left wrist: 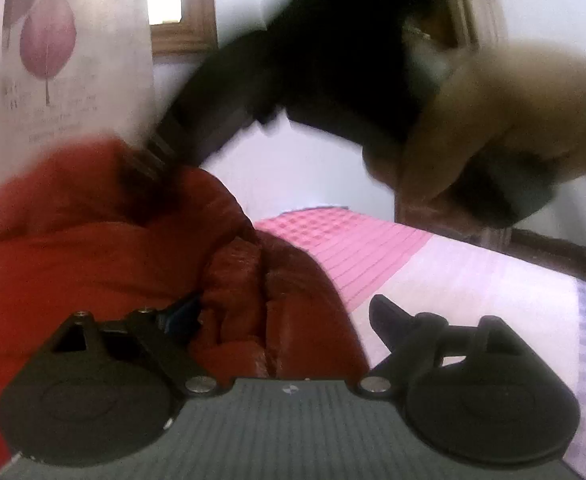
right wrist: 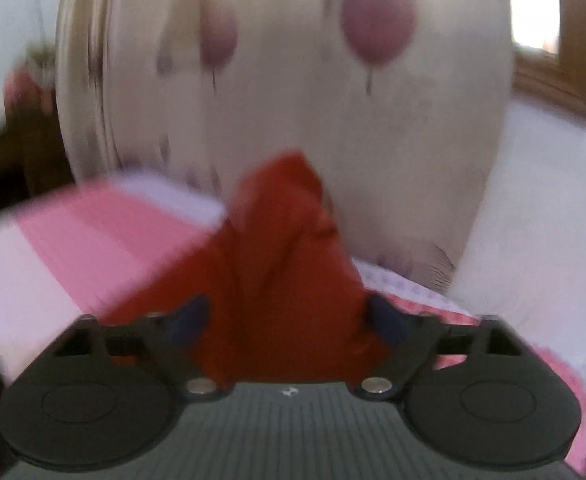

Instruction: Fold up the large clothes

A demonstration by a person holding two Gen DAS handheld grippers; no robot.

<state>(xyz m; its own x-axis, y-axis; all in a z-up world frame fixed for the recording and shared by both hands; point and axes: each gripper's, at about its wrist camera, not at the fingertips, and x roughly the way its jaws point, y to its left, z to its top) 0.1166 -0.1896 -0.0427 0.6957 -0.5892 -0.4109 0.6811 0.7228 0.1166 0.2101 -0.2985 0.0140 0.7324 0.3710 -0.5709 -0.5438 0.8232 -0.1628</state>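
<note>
Home bedroom. Bed covered by pink-and-white striped cotton sheet (left wrist: 373,256) with lilac checked band at edge. Cream fabric curtain printed with mauve leaf shapes (right wrist: 293,92) hangs behind bed. Brown wooden window frame (left wrist: 197,20) set in plain white wall (left wrist: 313,164). Dark wooden bed rail (left wrist: 553,248) along far side.

Glossy red padded jacket (left wrist: 253,292), pink ribbed cloth bedcover (left wrist: 353,252), wooden window frame (left wrist: 185,40)
</note>
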